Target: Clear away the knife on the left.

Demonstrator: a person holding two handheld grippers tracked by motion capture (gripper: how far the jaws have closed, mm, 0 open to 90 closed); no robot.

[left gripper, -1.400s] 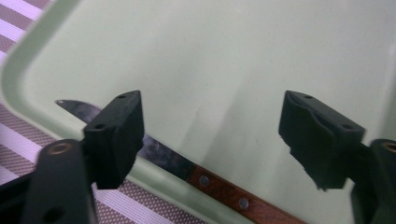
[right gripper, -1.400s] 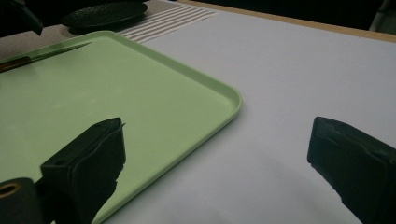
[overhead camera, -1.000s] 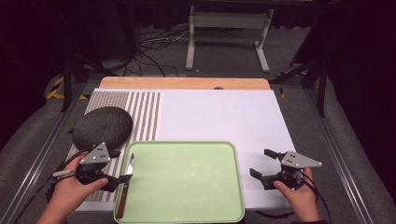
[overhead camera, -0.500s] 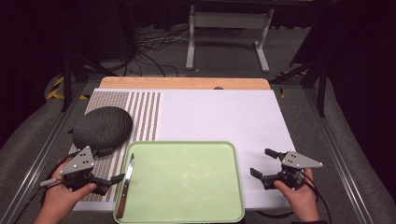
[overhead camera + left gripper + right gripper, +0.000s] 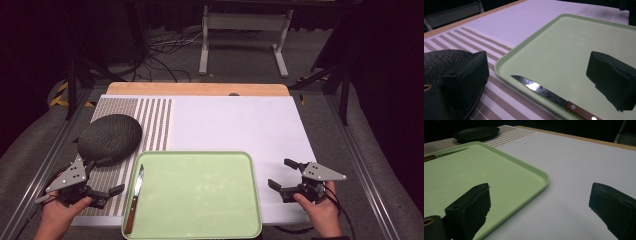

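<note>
Knife point(image 5: 134, 202) lies along tray point(image 5: 200, 165) 9 o'clock edge. Left gripper point(image 5: 102, 176) and right gripper point(image 5: 285, 174): jaws apart, empty.

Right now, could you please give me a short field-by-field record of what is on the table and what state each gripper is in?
surface: white mat with a striped section on its left
tray: pale green, near edge, centre
knife: wooden handle, lying along the tray's left side, blade pointing away from the person
dark plate: on the stripes, behind the left gripper
left gripper: open, left of the tray
right gripper: open, right of the tray
</note>
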